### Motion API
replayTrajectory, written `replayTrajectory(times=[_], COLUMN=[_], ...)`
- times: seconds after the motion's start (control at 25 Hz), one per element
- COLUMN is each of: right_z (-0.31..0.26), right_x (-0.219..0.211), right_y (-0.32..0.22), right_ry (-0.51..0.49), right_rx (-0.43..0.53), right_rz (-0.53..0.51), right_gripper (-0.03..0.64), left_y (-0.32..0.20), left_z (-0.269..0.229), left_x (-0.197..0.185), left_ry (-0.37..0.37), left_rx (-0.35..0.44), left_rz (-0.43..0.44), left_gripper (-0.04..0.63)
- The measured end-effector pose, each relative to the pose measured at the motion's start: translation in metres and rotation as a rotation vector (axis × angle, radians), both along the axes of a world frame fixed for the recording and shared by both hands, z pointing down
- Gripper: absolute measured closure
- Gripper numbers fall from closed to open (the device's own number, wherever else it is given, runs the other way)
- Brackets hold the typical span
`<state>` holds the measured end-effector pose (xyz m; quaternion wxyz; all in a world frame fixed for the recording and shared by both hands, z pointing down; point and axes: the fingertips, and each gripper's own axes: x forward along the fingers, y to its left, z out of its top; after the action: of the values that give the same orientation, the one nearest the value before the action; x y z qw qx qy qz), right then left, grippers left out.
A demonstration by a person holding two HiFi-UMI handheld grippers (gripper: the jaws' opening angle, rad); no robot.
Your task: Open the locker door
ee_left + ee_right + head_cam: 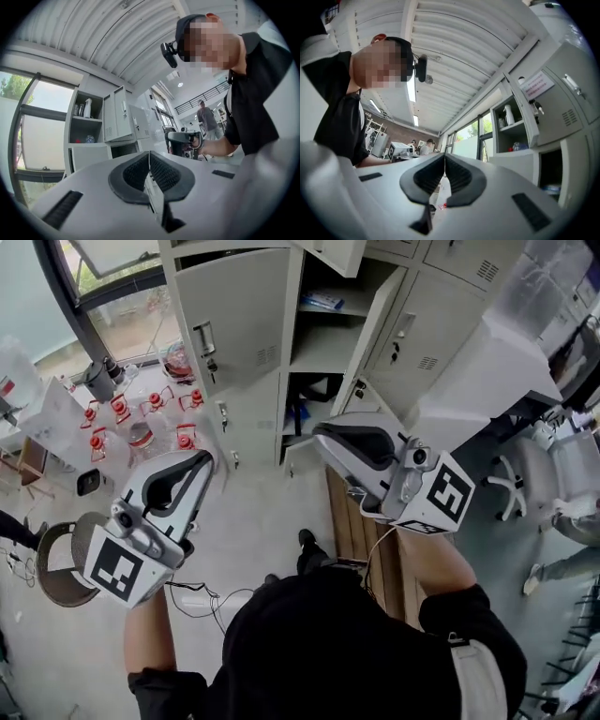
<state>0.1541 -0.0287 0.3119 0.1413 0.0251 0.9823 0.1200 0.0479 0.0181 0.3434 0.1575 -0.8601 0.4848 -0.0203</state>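
The grey lockers [239, 324] stand at the top of the head view. One door [377, 329] hangs swung out beside an open compartment with a shelf [323, 343]; the door to its left, with a handle [204, 338], is closed. My left gripper [204, 461] is held low in front of the lockers, shut and empty. My right gripper [322, 433] is also shut and empty, below the open compartment. The left gripper view shows shut pads [149, 153], the lockers [119, 119] and the right gripper [183, 138]. In the right gripper view the pads [444, 155] meet, with a locker door [567, 105] at the right.
Several red-capped water bottles [141, 418] crowd the floor left of the lockers. A wooden bench [361, 540] lies under my right arm. A round stool [52, 568] is at the left, cables [197, 596] trail on the floor, and a white unit [487, 381] and chair [562, 484] stand at the right.
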Motion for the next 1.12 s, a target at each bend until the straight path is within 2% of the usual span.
replayTrajectory(times=[0.16,0.36,0.48,0.56,0.84,1.12], right_z=[0.067,0.135,0.163,0.178,0.196,0.185], right_x=[-0.012,-0.021,-0.026,-0.030,-0.036,-0.032], right_y=[0.023,0.030,0.031,0.032,0.027,0.021], right_ry=[0.083,0.153,0.179,0.194,0.219,0.201], right_rx=[-0.098,-0.175,-0.204,-0.228,-0.247,-0.241], right_rz=[0.013,0.062,0.075,0.076,0.086,0.104], right_gripper=[0.604,0.604,0.606,0.606,0.606,0.606], left_y=[0.013,0.021,0.022,0.022,0.014,0.008], left_z=[0.062,0.130,0.155,0.166,0.174,0.174], left_x=[0.010,0.011,0.004,0.001,-0.009,0.004], left_ry=[0.028,0.145,0.232,0.259,0.264,0.262], left_rx=[-0.055,-0.148,-0.186,-0.200,-0.192,-0.212], left_rz=[-0.025,-0.042,-0.070,-0.083,-0.103,-0.071], left_gripper=[0.577,0.577,0.577,0.577,0.577,0.577])
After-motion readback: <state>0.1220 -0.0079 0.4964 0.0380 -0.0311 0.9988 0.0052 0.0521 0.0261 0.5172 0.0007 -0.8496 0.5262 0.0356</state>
